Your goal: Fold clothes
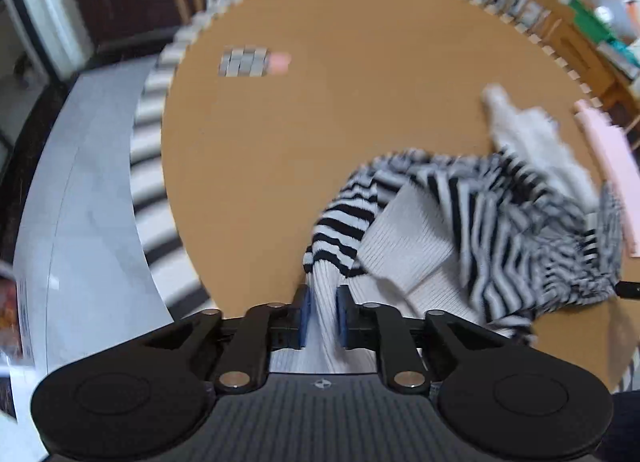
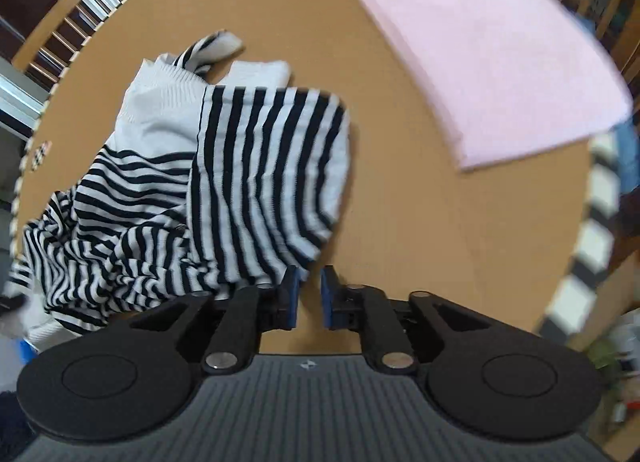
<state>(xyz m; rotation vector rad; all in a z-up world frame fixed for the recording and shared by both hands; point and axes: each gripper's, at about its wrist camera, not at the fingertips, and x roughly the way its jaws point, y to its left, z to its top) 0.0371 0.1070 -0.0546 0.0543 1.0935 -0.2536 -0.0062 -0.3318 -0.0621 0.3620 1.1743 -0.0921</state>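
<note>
Left hand-held gripper (image 1: 323, 312) pinching striped sweater (image 1: 500, 222) hem to lift | right hand-held gripper (image 2: 308, 294) spread, empty | pink cloth (image 2: 492, 50) lies folded on tabletop (image 1: 340, 102)

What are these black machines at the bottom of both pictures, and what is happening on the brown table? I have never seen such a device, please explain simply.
They are two hand-held claws; a person holds one in each hand, and no robot arm is involved. Each claw carries a wide-angle camera looking forward along its two blue-padded fingers, so each picture is one claw's own view.

The left claw is closed on the white ribbed edge of a black-and-white striped garment, which lies crumpled on the brown table.

The right claw is open with nothing between its fingers, right beside the same garment. A folded pink cloth lies farther back. The job is folding clothes.
</note>
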